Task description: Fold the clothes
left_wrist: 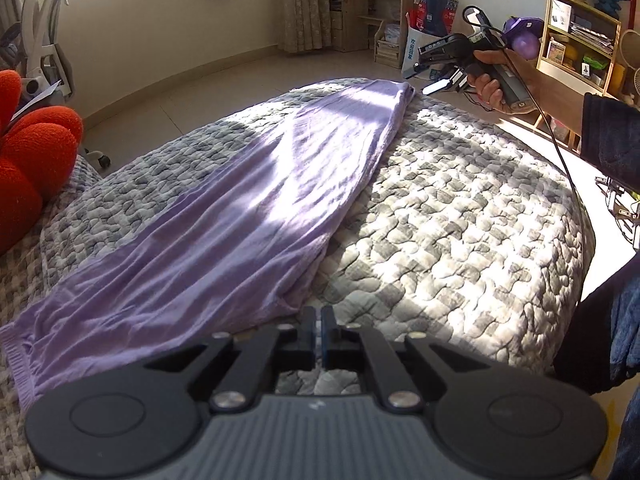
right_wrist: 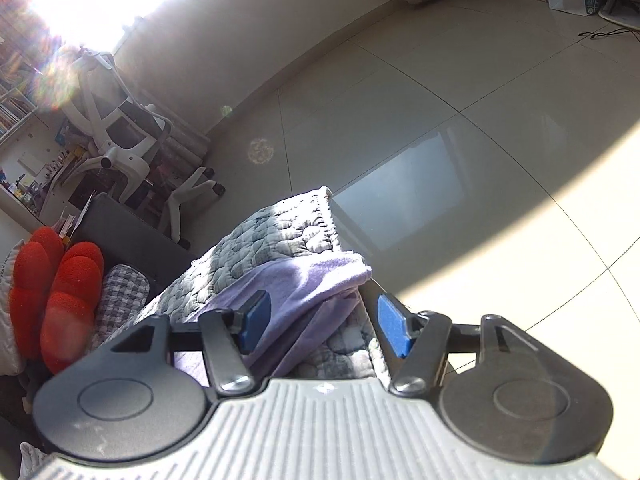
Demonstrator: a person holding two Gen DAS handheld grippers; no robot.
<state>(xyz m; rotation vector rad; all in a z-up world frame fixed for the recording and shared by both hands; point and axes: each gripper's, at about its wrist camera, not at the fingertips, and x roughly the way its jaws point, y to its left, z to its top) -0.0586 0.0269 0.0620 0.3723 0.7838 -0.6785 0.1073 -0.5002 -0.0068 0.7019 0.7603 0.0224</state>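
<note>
A lilac garment (left_wrist: 248, 216) lies in a long strip across the grey quilted cover (left_wrist: 460, 216). Its near edge ends just left of my left gripper (left_wrist: 318, 332), which is shut, and I see no cloth between the fingers. A hand holds my right gripper (left_wrist: 434, 78) open above the garment's far end. In the right wrist view, that far end of the garment (right_wrist: 316, 280) lies folded below and between the blue pads (right_wrist: 256, 322) of the open right gripper (right_wrist: 324, 326), near the cover's corner (right_wrist: 292, 220).
A red plush cushion (left_wrist: 36, 160) sits at the left on the cover. A white office chair (left_wrist: 40, 40) stands behind it. Wooden shelves (left_wrist: 576, 40) and a paper bag (left_wrist: 424, 28) stand at the back right. Tiled floor (right_wrist: 460, 100) lies beyond the cover's far edge.
</note>
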